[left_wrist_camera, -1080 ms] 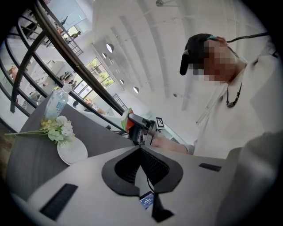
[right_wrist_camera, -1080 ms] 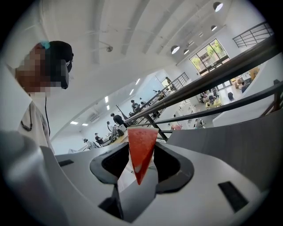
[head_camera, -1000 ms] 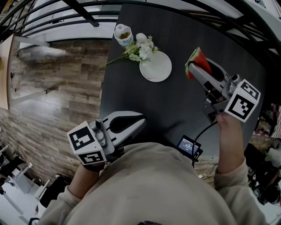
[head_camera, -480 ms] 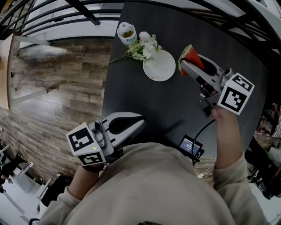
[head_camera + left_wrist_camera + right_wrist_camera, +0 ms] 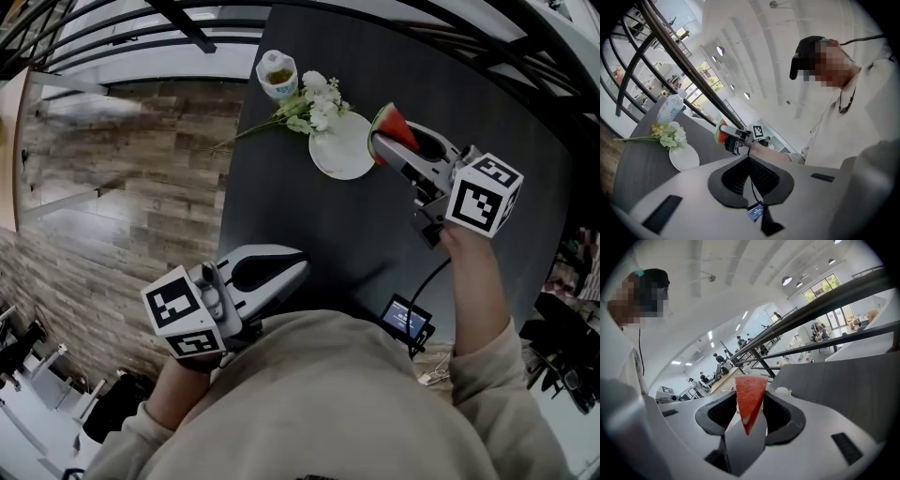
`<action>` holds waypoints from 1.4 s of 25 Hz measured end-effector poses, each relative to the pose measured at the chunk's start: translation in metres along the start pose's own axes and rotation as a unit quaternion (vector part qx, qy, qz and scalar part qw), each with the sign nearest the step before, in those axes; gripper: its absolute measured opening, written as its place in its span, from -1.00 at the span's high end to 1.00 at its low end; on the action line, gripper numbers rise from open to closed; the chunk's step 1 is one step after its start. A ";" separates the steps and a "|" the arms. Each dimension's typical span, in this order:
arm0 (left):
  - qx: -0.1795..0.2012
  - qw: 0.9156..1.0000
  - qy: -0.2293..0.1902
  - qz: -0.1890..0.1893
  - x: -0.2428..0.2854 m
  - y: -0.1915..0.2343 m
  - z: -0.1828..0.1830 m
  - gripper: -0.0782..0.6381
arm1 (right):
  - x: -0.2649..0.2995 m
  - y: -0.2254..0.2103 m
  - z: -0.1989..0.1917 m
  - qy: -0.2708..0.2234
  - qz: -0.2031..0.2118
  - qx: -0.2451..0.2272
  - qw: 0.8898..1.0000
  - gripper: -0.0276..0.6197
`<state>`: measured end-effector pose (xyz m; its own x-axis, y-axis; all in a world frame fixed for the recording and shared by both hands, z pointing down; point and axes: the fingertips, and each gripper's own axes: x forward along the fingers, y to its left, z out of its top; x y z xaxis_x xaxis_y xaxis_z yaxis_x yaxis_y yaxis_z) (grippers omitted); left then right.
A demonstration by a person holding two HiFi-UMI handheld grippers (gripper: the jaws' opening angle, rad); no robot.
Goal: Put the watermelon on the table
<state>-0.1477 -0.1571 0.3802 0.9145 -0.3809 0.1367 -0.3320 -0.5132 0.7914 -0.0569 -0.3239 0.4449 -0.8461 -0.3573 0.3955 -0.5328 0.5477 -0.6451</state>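
A red watermelon slice (image 5: 391, 125) with a green rind is clamped between the jaws of my right gripper (image 5: 381, 141). It hangs above the dark table (image 5: 356, 234), just at the right rim of a white plate (image 5: 336, 152). In the right gripper view the slice (image 5: 749, 401) stands as a red wedge, point down, pinched by the gripper (image 5: 751, 398). My left gripper (image 5: 302, 262) rests low near my body at the table's near edge, jaws closed and empty. From the left gripper view (image 5: 749, 158) I see the slice (image 5: 720, 135) far off.
A spray of white flowers (image 5: 314, 101) lies across the plate's far-left rim. A small cup (image 5: 277, 73) stands behind it. A small device with a lit screen (image 5: 405, 317) hangs on a cable near my body. Wooden floor lies left of the table.
My right gripper has carried the watermelon slice leftward and down, from right of the plate to its right rim. The left gripper has stayed put.
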 end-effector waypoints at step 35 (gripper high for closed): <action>-0.006 1.000 -0.014 0.013 -0.014 0.002 0.001 0.78 | 0.089 -0.093 -0.129 0.187 -0.124 -0.054 0.973 0.34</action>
<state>-0.1613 -0.1533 0.3795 0.8984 -0.4162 0.1403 -0.3529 -0.4940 0.7946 -0.0843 -0.3094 0.6245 -0.6274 -0.1993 0.7527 -0.7021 0.5629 -0.4362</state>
